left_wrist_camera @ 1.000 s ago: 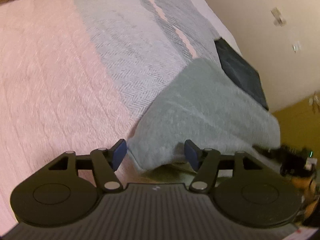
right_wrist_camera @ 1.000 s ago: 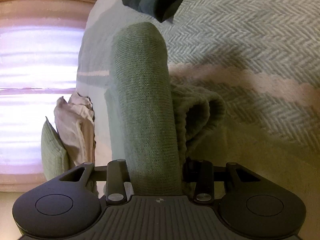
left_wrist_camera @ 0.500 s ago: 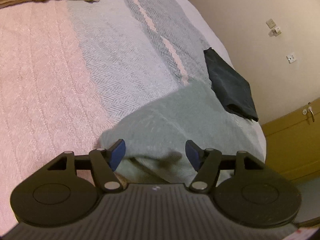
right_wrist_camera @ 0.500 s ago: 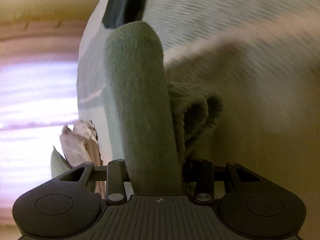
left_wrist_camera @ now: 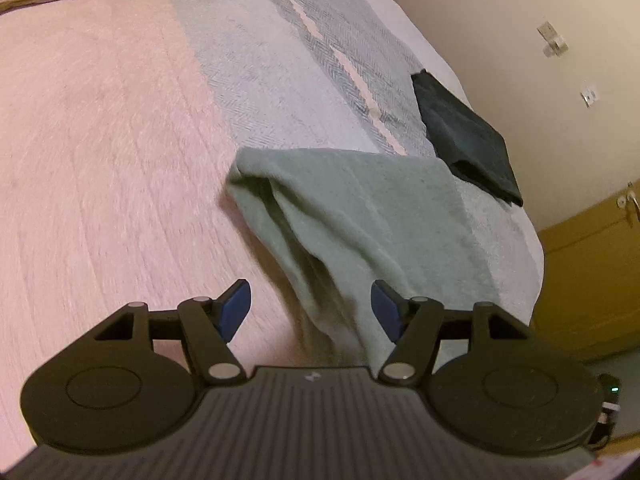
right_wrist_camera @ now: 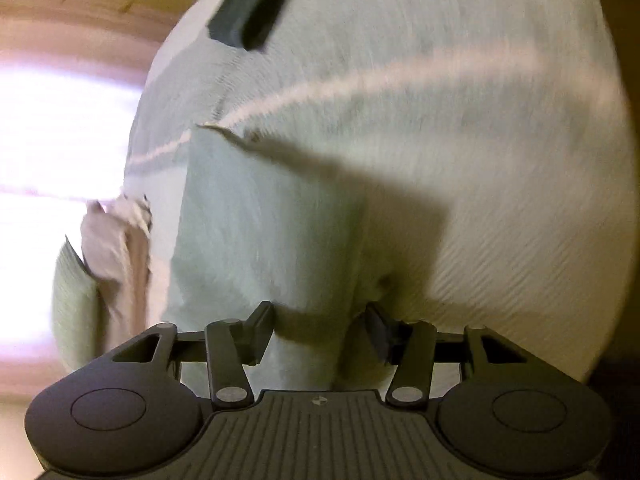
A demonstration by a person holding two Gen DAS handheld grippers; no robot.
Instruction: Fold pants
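Observation:
The sage-green pants (left_wrist_camera: 360, 208) lie folded on the bed, one end running back between the fingers of my left gripper (left_wrist_camera: 311, 310). That gripper is open, its blue pads (left_wrist_camera: 236, 308) well clear of the cloth on both sides. In the blurred right wrist view the pants (right_wrist_camera: 260, 220) lie flat as a broad panel. Their near end sits between the parted fingers of my right gripper (right_wrist_camera: 320, 330), which is open. A shadowed gap shows beside its right pad (right_wrist_camera: 376, 332).
A dark folded cloth (left_wrist_camera: 464, 140) lies beyond the pants near the bed's far edge, seen also as the dark cloth (right_wrist_camera: 248, 12). The bedspread is pink (left_wrist_camera: 100, 160) on the left and grey herringbone (left_wrist_camera: 280, 60) beyond. Pillows (right_wrist_camera: 100, 260) lie at the head.
The right gripper's fingers have spread and the upright fold of pants they pinched now lies flat. The left gripper has pulled back, staying open.

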